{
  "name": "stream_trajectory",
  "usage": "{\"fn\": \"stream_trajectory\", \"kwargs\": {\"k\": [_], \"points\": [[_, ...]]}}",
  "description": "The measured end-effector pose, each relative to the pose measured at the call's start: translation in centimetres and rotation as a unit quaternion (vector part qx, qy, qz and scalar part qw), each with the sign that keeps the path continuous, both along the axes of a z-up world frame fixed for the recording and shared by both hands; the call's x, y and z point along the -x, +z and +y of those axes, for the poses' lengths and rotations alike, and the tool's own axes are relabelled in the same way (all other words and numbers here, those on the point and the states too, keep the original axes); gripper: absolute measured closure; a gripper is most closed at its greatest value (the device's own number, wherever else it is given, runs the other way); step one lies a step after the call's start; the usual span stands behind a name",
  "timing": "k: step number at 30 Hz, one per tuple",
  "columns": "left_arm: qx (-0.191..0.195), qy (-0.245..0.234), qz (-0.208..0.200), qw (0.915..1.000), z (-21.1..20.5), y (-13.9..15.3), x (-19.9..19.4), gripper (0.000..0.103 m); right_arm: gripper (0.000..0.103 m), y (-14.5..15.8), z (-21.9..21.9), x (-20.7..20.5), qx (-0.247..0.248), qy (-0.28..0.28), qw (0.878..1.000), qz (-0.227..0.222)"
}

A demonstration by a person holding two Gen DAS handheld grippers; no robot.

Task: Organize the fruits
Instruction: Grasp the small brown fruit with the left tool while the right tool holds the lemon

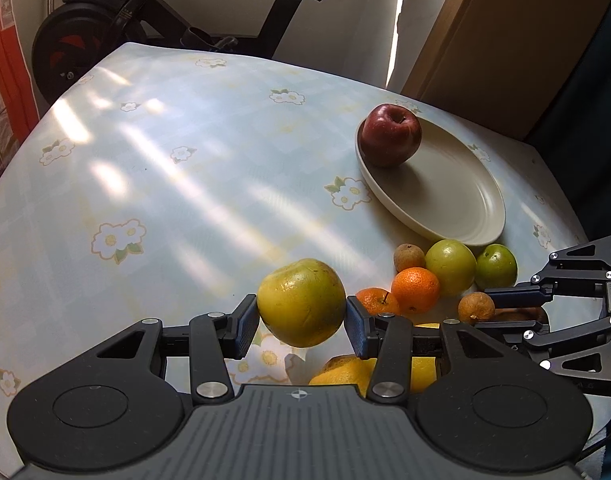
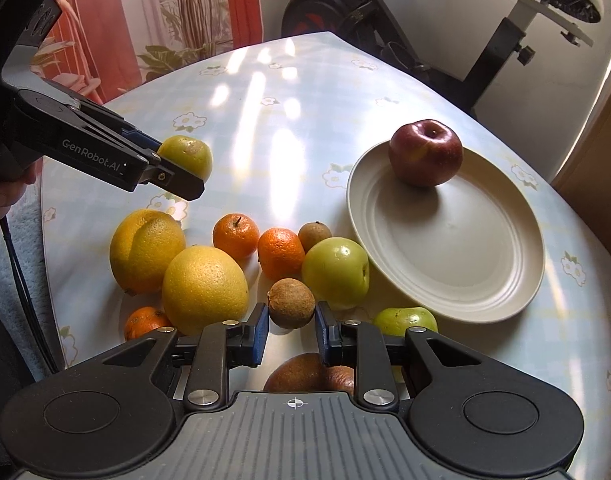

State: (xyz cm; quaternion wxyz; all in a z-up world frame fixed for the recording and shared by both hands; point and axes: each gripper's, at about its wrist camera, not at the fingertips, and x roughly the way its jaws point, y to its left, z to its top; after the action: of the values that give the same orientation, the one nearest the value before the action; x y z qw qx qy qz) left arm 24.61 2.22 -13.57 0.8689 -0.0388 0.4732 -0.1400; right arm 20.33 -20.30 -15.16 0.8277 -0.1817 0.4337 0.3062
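My left gripper [image 1: 301, 320] is shut on a yellow-green fruit [image 1: 301, 304] and holds it above the flowered tablecloth; the right wrist view shows the same fruit [image 2: 187, 156] at the left. My right gripper [image 2: 292, 328] is shut on a small brown fruit [image 2: 291, 303] just above the fruit pile. A beige plate [image 2: 445, 260] lies to the right with one red apple [image 2: 425, 152] on its far rim. On the cloth lie two big yellow citrus [image 2: 204, 284], three mandarins [image 2: 280, 254], two green apples [image 2: 335, 272] and further brown fruits [image 2: 314, 235].
An exercise bike [image 1: 105, 28] stands behind the table's far edge. A wooden cabinet [image 1: 505, 40] is close to the far right corner. The table's left edge [image 2: 45, 216] runs near the citrus. A person's hand [image 2: 1, 200] holds the left gripper.
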Motion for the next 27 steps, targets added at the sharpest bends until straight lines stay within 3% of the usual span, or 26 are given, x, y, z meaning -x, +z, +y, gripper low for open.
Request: {"fn": "stream_trajectory", "kwargs": {"k": [16, 27], "points": [[-0.016, -0.019, -0.023, 0.9994, -1.3, 1.8, -0.5, 0.054, 0.08, 1.8, -2.4, -0.4, -0.044, -0.032, 0.998, -0.035], [-0.038, -0.059, -0.056, 0.9959, -4.5, 3.7, -3.0, 0.054, 0.08, 2.8, -5.3, -2.4, -0.045, -0.063, 0.995, -0.059]]}}
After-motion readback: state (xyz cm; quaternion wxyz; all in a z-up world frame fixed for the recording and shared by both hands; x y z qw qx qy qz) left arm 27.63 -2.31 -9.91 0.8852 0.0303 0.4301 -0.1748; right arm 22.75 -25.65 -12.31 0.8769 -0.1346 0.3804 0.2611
